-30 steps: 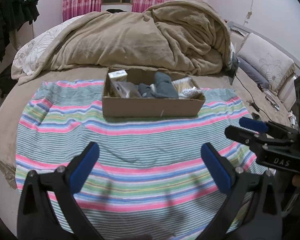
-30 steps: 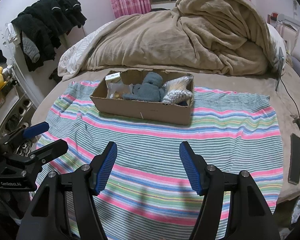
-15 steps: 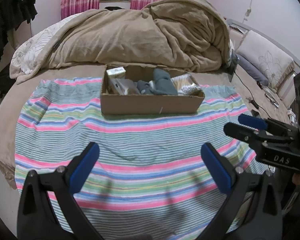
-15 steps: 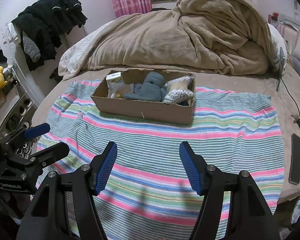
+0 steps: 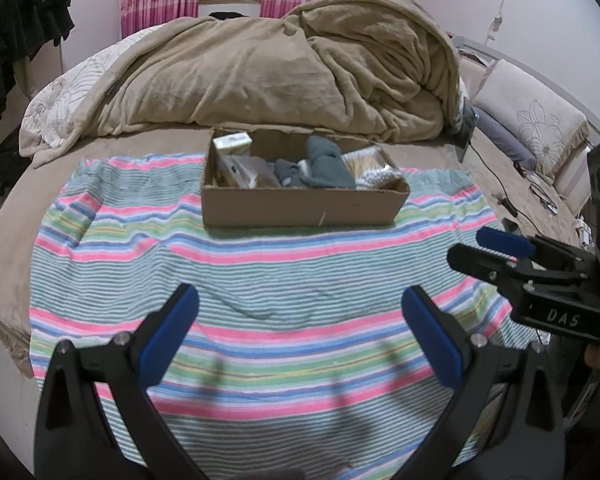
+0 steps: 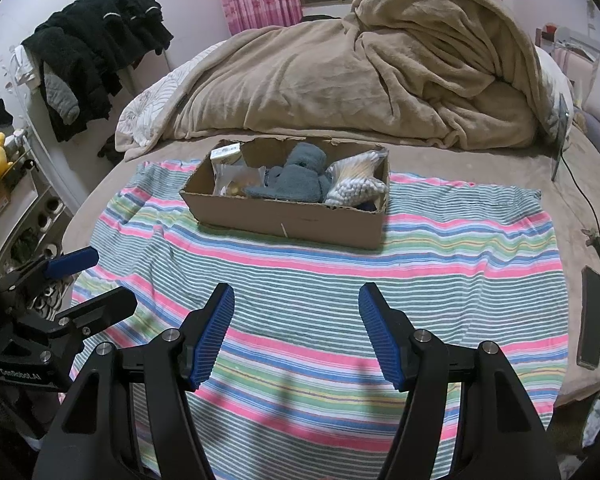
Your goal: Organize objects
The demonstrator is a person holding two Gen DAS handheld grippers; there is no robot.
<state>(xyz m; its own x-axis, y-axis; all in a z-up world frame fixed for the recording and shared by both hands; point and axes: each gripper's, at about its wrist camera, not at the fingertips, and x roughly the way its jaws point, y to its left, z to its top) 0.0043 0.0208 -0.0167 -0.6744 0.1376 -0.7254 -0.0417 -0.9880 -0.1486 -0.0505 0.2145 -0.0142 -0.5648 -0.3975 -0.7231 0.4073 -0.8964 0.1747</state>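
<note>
A cardboard box [image 5: 304, 210] [image 6: 284, 220] stands on a striped towel [image 5: 260, 280] [image 6: 340, 264] spread on the bed. In it lie a grey-blue cloth [image 5: 324, 164] [image 6: 296, 176], a bag of cotton swabs [image 6: 356, 184] [image 5: 370, 166], a small white carton [image 5: 232, 143] [image 6: 226, 154] and a clear packet [image 5: 244, 172]. My left gripper [image 5: 298, 312] is open and empty above the towel's near part. My right gripper [image 6: 296, 312] is open and empty, also well short of the box; it shows at the right of the left wrist view [image 5: 492, 248].
A heaped tan blanket [image 5: 280, 68] [image 6: 380, 80] lies behind the box. A black phone [image 6: 590, 316] and a cable [image 6: 580, 200] lie on the bed at the right. Dark clothes [image 6: 96, 52] hang at the left, with shelves [image 6: 24, 216] below. Pillows [image 5: 532, 120] lie at the far right.
Both grippers have drifted slightly; the box sits a little higher in both views than a second ago. Both stay open and empty.
</note>
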